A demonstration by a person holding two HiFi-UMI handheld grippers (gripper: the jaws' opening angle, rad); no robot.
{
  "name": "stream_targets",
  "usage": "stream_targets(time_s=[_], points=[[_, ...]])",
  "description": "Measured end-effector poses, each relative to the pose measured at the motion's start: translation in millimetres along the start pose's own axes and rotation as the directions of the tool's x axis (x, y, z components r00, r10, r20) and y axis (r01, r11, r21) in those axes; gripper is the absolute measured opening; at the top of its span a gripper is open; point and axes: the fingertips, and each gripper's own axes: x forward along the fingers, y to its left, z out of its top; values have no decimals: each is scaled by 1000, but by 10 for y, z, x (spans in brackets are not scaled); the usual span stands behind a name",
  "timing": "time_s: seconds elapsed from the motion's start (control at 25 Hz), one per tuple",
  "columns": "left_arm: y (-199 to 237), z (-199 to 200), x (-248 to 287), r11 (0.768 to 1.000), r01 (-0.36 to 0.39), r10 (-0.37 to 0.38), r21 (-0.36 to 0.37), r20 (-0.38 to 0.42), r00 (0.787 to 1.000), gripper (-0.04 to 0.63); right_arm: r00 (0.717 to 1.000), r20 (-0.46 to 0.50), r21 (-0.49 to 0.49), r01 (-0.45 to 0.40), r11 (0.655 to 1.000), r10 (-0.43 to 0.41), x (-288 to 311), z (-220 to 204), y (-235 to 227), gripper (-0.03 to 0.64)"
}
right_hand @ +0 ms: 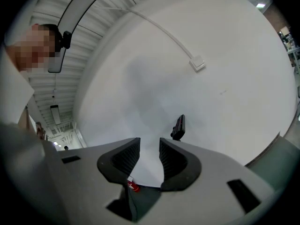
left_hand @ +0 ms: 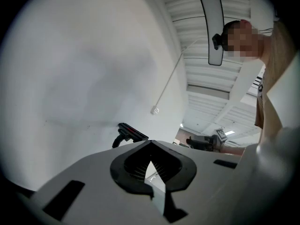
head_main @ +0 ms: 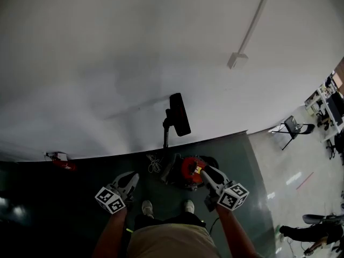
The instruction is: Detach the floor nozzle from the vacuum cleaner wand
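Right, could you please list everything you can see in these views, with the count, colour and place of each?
floor nozzle: one, black, up against the white wall.
wand: one, black, rising from the vacuum cleaner to the nozzle.
vacuum cleaner: one, red and black, on the dark green floor ahead of the shoes.
cable: one, pale, left of the vacuum cleaner.
conduit box: one, white, on the wall.
folding chair: one, black, far right.
red object: one, far left at the wall's foot; too small to identify.
shoes: two, white.
left gripper: grey, shut, empty.
right gripper: grey, jaws apart, empty.
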Motion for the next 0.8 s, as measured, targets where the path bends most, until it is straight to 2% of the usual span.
stream_targets(time_s=[0.16,0.36,0.48,0.6,0.8], points=[[-213,-114,249,993,-113,113,-21,26,993,6,998,11,42,-68,997,67,-207,224,-349,115],[-484,-344,498,972,-229,232,-42,76,970,6,987,-2,56,-158,986,158,-453,450,-765,115],[-677,-533,645,963,-263,268,-64,95,959,6,982,-44,78,-180,981,184,-588,462,-1016,115],[-933,-660,754,953,-293,298,-74,73,952,6,976,-83,77,-195,978,201,-727,511,-1186,115],[-988,-724,865,948,-313,317,-67,68,946,6,977,-82,107,-189,976,198,-677,626,-1526,115]])
